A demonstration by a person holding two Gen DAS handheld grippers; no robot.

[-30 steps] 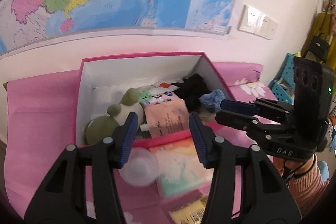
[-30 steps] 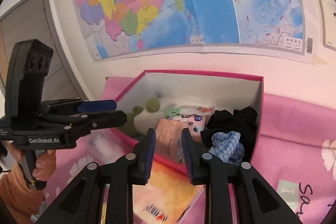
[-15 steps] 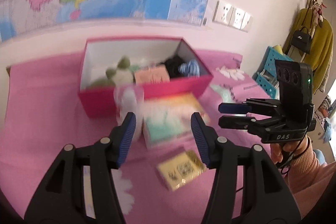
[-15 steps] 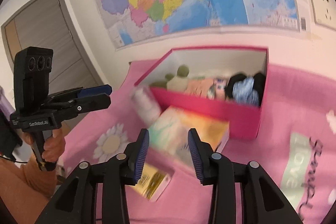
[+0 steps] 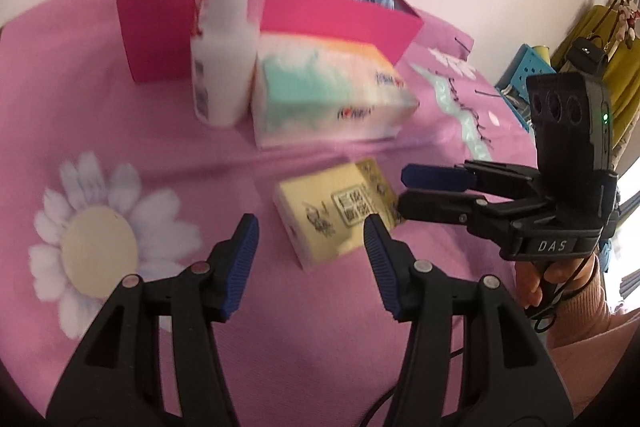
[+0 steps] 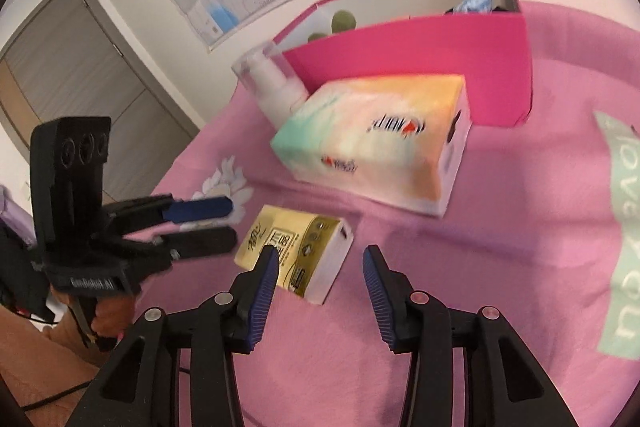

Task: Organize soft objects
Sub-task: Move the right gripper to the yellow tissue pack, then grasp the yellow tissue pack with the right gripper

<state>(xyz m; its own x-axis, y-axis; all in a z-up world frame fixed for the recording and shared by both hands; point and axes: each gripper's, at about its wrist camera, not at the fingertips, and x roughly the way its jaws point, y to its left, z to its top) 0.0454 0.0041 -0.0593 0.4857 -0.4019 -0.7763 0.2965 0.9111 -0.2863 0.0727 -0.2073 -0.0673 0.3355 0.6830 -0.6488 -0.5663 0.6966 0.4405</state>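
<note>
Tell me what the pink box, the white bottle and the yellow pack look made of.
Pink box: looks like matte cardboard, with thin flat walls and white inside.
White bottle: probably plastic, smooth and cloudy, under a clear cap.
Yellow pack: seemingly tissues in printed glossy film; blur leaves that open.

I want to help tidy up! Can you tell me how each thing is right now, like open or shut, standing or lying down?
Left gripper: open, holding nothing.
Right gripper: open, holding nothing.
Pink box: open, no lid on, things inside.
White bottle: standing upright, next to the box.
Big tissue pack: lying flat on the pink blanket.
Small yellow tissue pack: lying flat, not picked up.
</note>
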